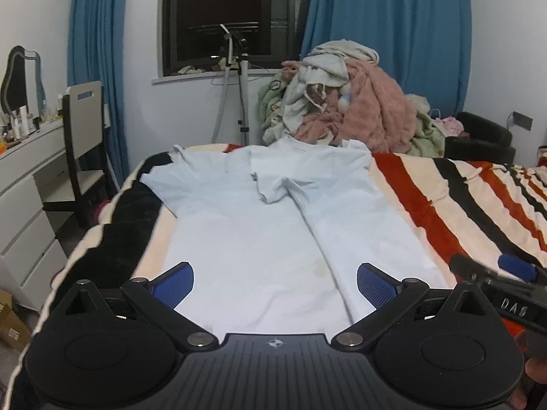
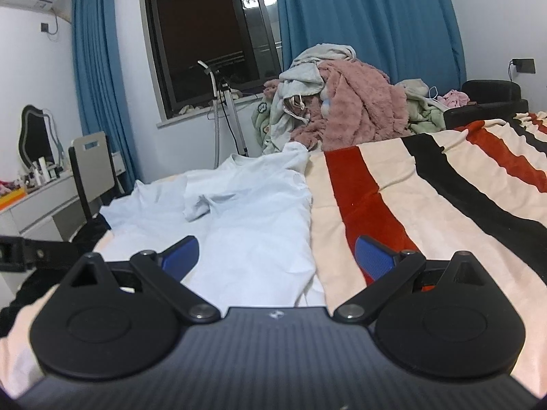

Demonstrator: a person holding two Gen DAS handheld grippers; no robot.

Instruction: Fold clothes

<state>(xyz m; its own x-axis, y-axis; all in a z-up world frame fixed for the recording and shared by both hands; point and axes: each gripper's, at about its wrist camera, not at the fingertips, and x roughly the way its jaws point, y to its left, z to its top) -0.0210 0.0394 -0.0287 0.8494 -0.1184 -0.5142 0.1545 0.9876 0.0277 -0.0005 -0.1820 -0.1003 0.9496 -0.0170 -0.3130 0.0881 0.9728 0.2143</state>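
Two grippers hang low over the near end of a bed, both with blue-padded jaws spread wide and grasping nothing. The left gripper (image 1: 275, 283) sits above the hem end of a pale blue T-shirt (image 1: 253, 225), its pads on either side of a lengthwise fold edge. The right gripper (image 2: 277, 256) hovers over the shirt's right edge, one pad above the cloth and the other above the striped blanket (image 2: 427, 198); part of it shows at the right margin of the left wrist view.

The T-shirt lies flat on the blanket with its collar towards the far end. Its right side is folded inward over the body, and that sleeve (image 1: 273, 188) lies crumpled near the middle of the chest. The left sleeve is spread out flat towards the bed's left edge.

Beyond the collar, a heap of clothes (image 1: 345, 99) rises at the far end of the bed. Left of the bed stand a chair (image 1: 83, 130) and a white dresser (image 1: 24, 205). Behind everything are a dark window (image 1: 236, 17) and blue curtains (image 1: 386, 27).
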